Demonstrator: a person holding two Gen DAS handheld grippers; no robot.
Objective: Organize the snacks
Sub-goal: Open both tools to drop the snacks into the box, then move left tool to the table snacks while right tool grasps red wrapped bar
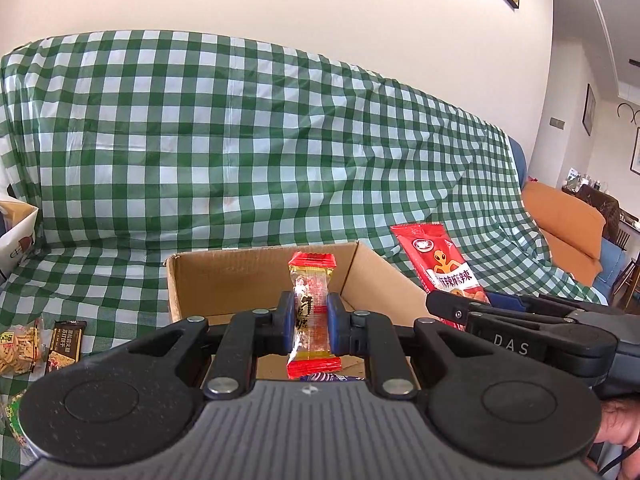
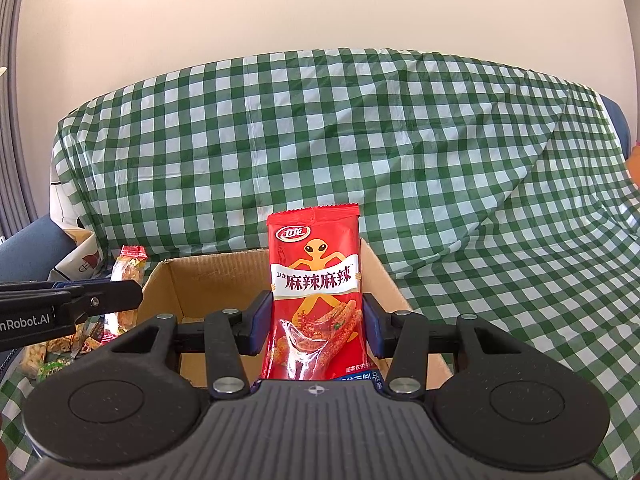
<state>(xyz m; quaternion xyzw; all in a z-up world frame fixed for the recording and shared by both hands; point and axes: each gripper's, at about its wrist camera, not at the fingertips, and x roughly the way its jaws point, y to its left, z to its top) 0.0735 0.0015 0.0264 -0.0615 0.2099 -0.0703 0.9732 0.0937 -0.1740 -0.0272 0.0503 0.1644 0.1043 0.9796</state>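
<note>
A green-and-white checked cloth (image 1: 280,140) fills mid-frame. Below it sits a plain brown cardboard box (image 1: 224,280). At centre, a red-ended clear yellow candy wrapper (image 1: 313,312); at right, a red snack packet with an orange alien figure (image 2: 316,300). Blue-padded black grippers.

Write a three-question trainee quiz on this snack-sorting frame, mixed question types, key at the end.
1. True or false: the left gripper is shut on a small red-and-yellow candy.
2. Which snack does the right gripper hold? A) a red spicy-strip packet B) a brown bar C) a biscuit bag
3. Fill in: both held snacks are in front of an open ____ box.

Key
1. True; its jaws clamp the candy upright.
2. A; the red spicy-strip packet sits between its jaws.
3. Cardboard; the cardboard box stands on the green checked cloth.
</note>
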